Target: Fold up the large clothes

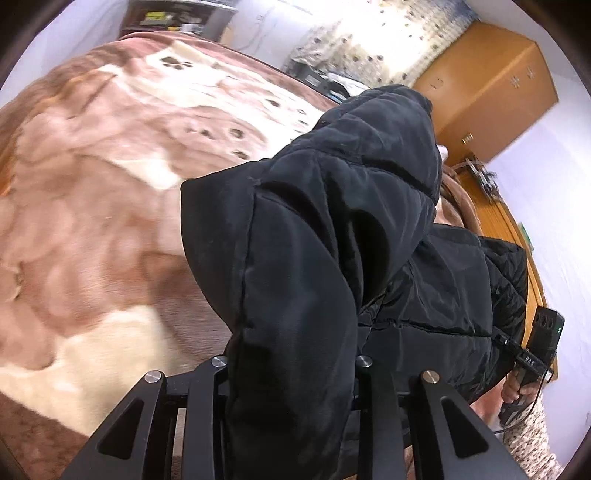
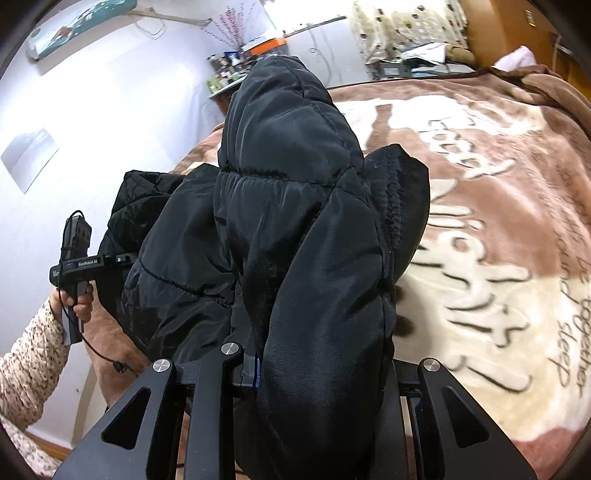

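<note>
Bedroom scene, bed point(image 1: 92, 192) covered by a plush brown-and-cream blanket point(image 2: 480, 221) with paw prints and cursive lettering. Black puffer jacket point(image 1: 325, 229) is the task item, bunched and lifted above the blanket, held at two spots, bulk sagging between the two grippers toward the bed's edge. Left gripper point(image 1: 291, 373) has a thick quilted fold of jacket running down between its linkage arms; fingers buried in fabric, closed onto it as far as can be seen, tips hidden. Right gripper point(image 2: 314, 362) same deal: a padded section with an elasticated seam sits pinched between its fingers, one blue-edged finger pad point(image 2: 255, 369) just visible at the left of the fold, the other hidden behind cloth. Each wrist view catches the opposite gripper at the frame edge, handle gripped by a hand point(image 2: 74, 295) in a speckled knit sleeve point(image 2: 33, 354), cable trailing from the handle. Jacket hangs over blanket, lower part near or touching it, contact unclear. Around: wooden wardrobe point(image 1: 491, 77) beyond the bed, patterned curtain point(image 1: 369, 40) bright with light, cluttered shelf point(image 2: 229, 74) with bottles, wall air conditioner point(image 2: 81, 26) up high, pale lilac walls point(image 2: 110, 129), wooden floor strip point(image 1: 517, 240) along the bed's side.
</note>
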{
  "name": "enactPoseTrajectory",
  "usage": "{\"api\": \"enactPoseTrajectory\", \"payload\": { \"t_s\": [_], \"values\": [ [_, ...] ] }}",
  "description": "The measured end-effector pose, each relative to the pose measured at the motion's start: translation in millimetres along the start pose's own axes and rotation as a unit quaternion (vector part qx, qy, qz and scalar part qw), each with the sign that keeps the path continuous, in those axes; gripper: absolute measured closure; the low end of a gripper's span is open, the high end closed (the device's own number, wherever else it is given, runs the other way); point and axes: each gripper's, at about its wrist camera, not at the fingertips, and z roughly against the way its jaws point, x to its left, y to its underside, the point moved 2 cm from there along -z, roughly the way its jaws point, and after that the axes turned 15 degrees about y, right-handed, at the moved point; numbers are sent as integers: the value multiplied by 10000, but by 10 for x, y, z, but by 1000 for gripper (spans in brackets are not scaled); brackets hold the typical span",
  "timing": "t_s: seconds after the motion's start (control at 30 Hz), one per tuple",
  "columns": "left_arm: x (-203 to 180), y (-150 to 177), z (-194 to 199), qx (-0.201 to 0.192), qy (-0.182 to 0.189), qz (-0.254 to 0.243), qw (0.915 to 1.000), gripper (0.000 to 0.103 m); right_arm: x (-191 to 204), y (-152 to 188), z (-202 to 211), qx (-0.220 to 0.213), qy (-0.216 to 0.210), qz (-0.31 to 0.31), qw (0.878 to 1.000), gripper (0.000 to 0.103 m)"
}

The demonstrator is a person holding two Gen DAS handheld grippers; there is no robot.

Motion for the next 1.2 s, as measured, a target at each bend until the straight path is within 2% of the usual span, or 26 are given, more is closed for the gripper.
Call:
{"api": "enactPoseTrajectory", "payload": {
  "t_s": [0.37,0.57,0.73,1.0,1.2],
  "values": [
    [755,-53,636,-247,-397,346,9983,73,461,-117,-582,165,-308,224,9991,77],
    [955,-39,741,-350,-494,422,9973,73,578,-133,-817,234,-419,240,9986,77],
    [1134,-81,695,-331,-565,535,9964,73,587,-70,-948,234,-354,255,9988,77],
    [1351,-51,513,-189,-730,665,9949,70,294,76,-1160,401,-252,-14,9989,77],
    [1402,-25,421,-71,-906,617,9940,63,184,164,-1327,526,-73,-54,9986,75]
  ]
}}
